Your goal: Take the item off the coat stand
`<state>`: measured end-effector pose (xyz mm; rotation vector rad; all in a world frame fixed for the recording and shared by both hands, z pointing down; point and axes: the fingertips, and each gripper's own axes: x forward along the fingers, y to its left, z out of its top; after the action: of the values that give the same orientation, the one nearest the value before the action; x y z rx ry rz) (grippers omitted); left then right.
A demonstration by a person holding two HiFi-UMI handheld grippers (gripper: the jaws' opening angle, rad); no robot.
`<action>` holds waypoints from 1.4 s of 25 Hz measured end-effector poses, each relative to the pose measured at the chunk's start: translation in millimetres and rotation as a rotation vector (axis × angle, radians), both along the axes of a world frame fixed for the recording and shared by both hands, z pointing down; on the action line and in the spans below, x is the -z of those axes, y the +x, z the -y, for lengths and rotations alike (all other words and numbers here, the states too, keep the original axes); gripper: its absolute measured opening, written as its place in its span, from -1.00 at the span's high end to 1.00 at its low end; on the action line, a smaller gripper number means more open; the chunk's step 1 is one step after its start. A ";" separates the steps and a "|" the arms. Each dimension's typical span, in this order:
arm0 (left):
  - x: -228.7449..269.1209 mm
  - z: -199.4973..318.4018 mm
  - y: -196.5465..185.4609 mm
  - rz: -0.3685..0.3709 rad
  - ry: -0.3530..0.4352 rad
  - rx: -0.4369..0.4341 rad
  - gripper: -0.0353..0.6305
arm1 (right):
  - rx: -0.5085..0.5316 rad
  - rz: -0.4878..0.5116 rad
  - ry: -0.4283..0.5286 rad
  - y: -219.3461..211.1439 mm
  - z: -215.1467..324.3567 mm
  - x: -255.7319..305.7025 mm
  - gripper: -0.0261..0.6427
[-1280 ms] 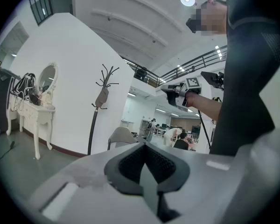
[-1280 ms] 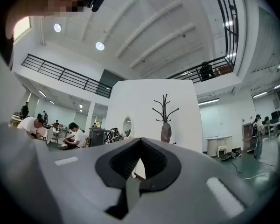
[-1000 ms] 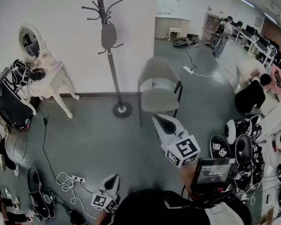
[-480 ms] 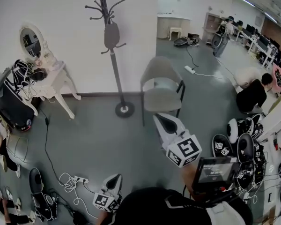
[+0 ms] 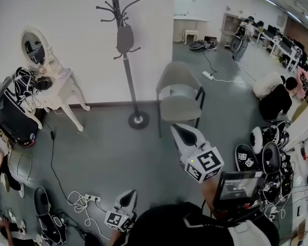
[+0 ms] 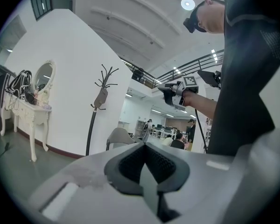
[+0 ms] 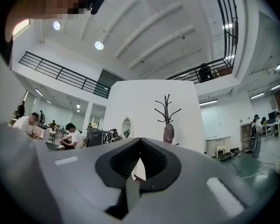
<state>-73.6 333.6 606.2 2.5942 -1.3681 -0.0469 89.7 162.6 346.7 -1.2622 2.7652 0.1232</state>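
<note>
The dark coat stand (image 5: 127,70) rises against the white wall, its round base (image 5: 138,120) on the grey floor. A grey-brown item (image 5: 124,39) hangs on one of its upper hooks. My right gripper (image 5: 180,132) is held out low in front of me, shut and empty, well short of the stand. My left gripper (image 5: 129,195) hangs lower by my body, also shut and empty. In the right gripper view the hanging item (image 7: 168,133) shows far off, just right of the shut jaw tips (image 7: 140,139). The left gripper view has the stand (image 6: 94,118) far off, left of its shut jaws (image 6: 144,144).
A grey chair (image 5: 180,94) stands just right of the coat stand. A white dressing table (image 5: 56,88) with an oval mirror is at the left wall. Cables and a power strip (image 5: 84,197) lie on the floor near me. Black gear (image 5: 267,158) and a seated person (image 5: 274,102) are at the right.
The head view has drifted a little, so the stand and chair sit slightly further right. Both grippers keep their places and stay shut.
</note>
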 end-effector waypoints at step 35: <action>14.1 139.8 -8.0 0.005 -0.029 0.055 0.84 | 0.070 0.042 0.003 -16.3 143.6 0.9 0.89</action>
<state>-81.6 193.9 592.1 2.5348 -1.4313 -0.0290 73.4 19.0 345.9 -1.1515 2.7685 0.0950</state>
